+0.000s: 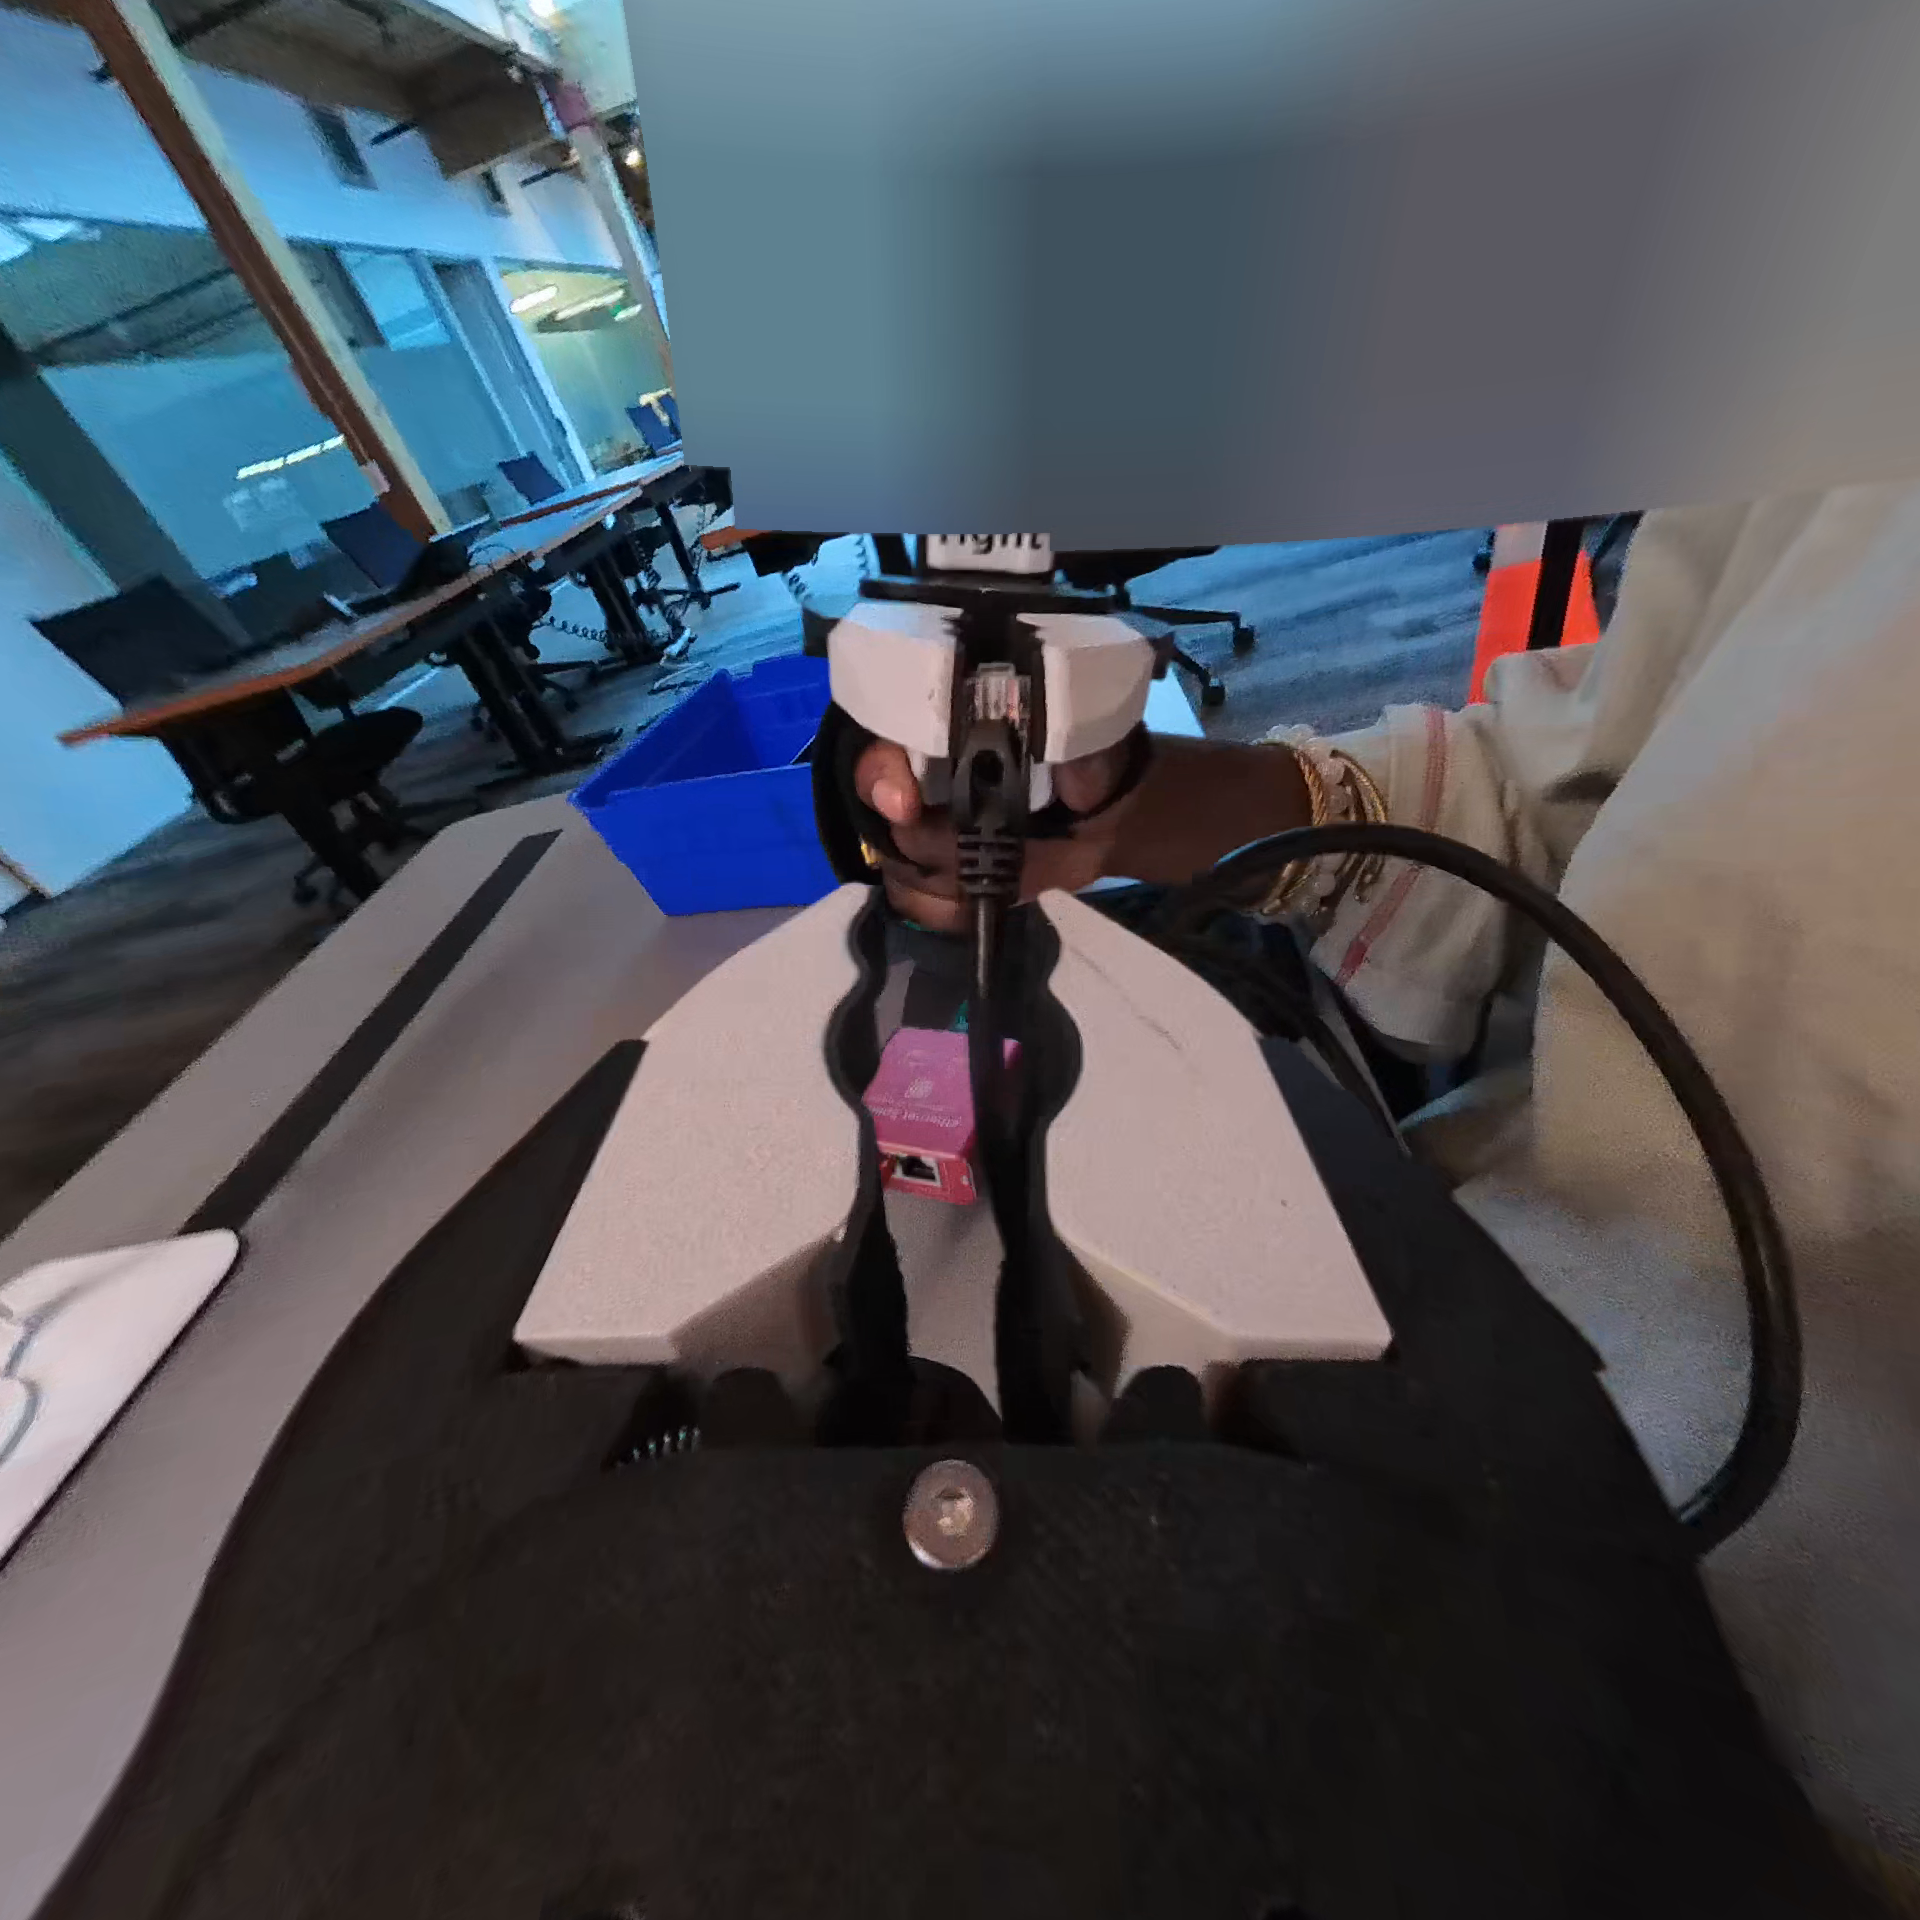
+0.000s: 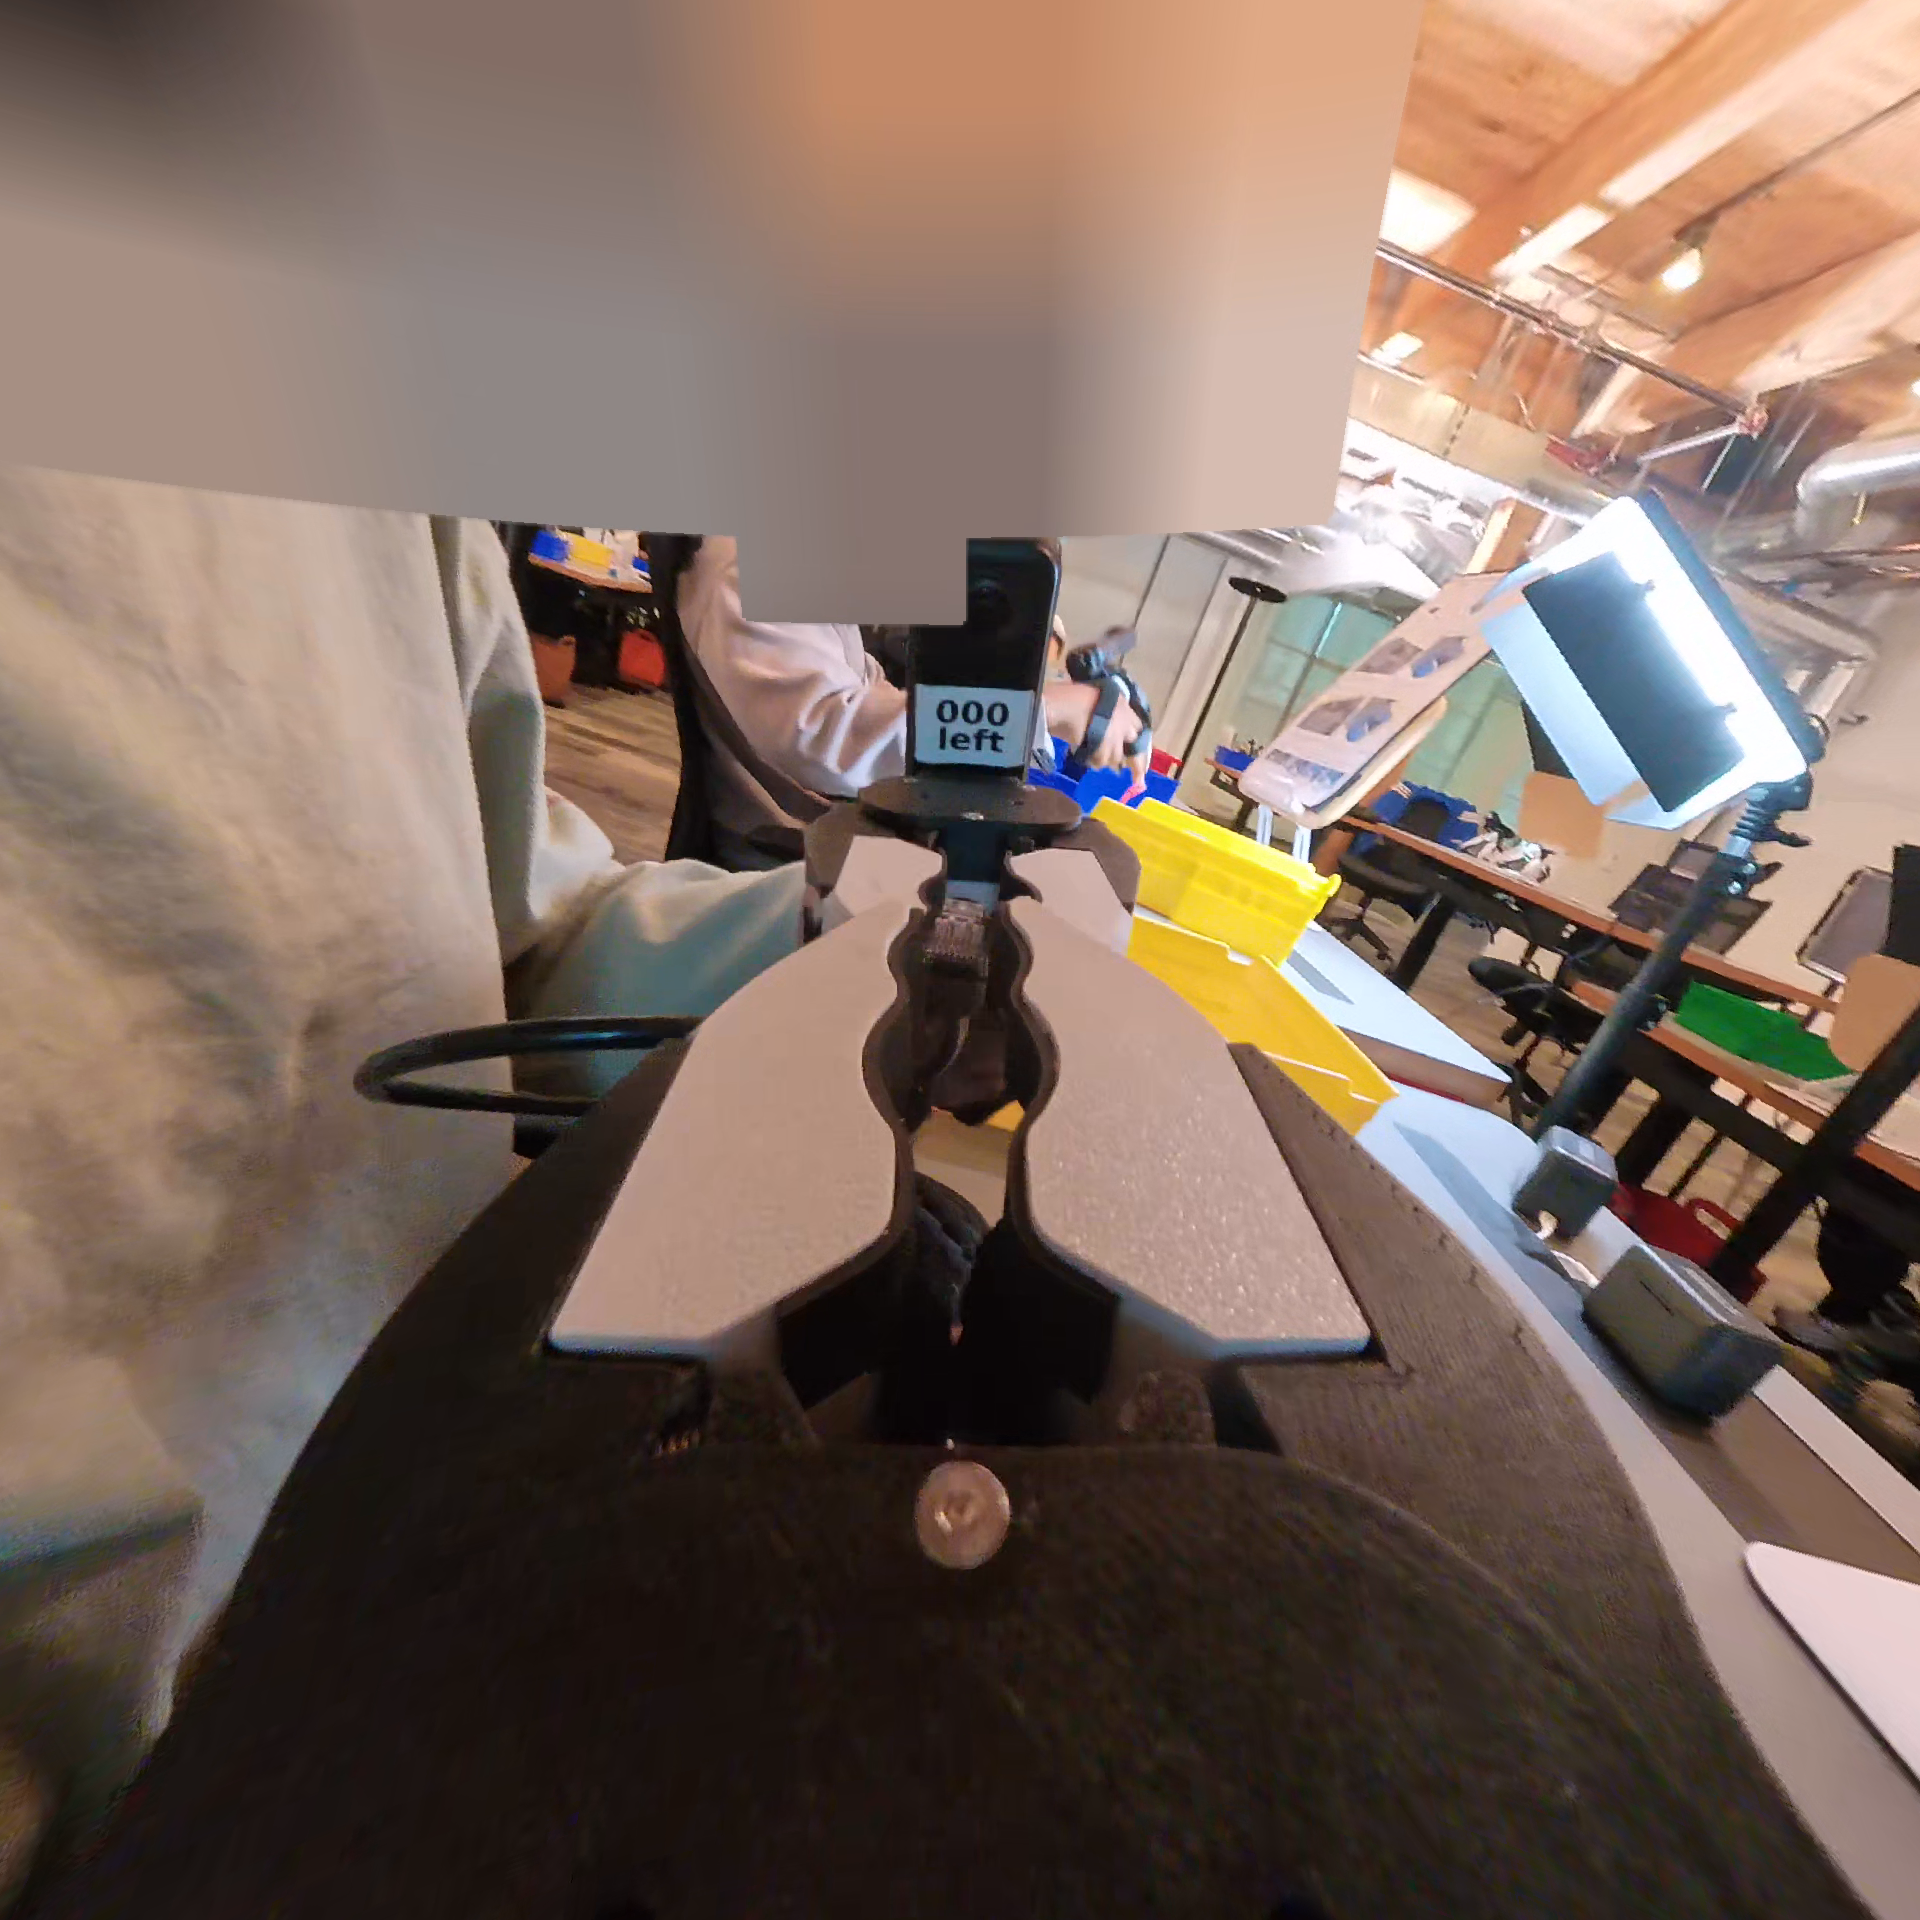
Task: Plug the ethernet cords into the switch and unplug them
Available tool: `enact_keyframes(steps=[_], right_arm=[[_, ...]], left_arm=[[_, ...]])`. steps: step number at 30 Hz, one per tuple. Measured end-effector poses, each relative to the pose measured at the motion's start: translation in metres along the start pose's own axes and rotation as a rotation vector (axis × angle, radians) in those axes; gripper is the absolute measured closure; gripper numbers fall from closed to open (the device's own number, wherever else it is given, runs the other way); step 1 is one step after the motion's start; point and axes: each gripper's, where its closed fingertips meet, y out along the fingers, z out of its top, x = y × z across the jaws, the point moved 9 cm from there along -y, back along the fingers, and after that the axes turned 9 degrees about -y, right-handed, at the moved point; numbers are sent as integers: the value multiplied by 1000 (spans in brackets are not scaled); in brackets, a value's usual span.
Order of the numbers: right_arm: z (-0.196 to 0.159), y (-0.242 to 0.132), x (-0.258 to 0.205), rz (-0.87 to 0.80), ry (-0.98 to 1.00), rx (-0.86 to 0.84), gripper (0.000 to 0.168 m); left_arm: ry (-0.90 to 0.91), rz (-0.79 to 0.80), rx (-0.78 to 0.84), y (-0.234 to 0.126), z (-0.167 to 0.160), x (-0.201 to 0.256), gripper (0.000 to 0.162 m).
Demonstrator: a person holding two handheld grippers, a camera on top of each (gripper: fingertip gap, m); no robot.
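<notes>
In the right wrist view my right gripper [image 2: 956, 925] is shut on the clear plug [image 2: 954, 940] of a black ethernet cord [image 2: 499, 1060]. In the left wrist view it [image 1: 987, 686] faces the camera, with the plug [image 1: 992, 701] pinched at its tips. The cord [image 1: 1714, 1143] drops from the plug, then loops wide to the right. My left gripper [image 1: 951, 909] is open just below the right one, and the cord passes through the gap between its fingers. A small pink switch [image 1: 920, 1117] lies on the table under that gap, one port facing me. The left gripper [image 2: 966, 873] shows head-on behind the plug.
A grey table [image 1: 416, 1039] carries a blue bin [image 1: 717, 821] at the far side and a white sheet [image 1: 83, 1351] at the left. Yellow bins [image 2: 1226, 883], small grey boxes [image 2: 1673, 1340] and a light panel on a stand [image 2: 1642, 675] are to the right. A cream sleeve [image 1: 1714, 831] is close by. Both grippers' tips are close together, under 4 cm apart.
</notes>
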Motion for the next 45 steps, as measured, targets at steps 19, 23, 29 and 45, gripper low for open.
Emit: enact_keyframes(steps=[19,23,29,45], right_arm=[[-29,-9,-7,-4,16,-177,156],[-46,-13,-8,-5,124,-416,138],[-57,-66,-4,-130,263,-934,65],[-94,-60,-3,58,335,-1126,90]], left_arm=[[-9,48,-231,-11,-13,1,157],[33,155,-509,-18,-22,0,157],[-3,179,-734,-44,-17,-5,157],[132,69,-952,18,-56,-29,157]])
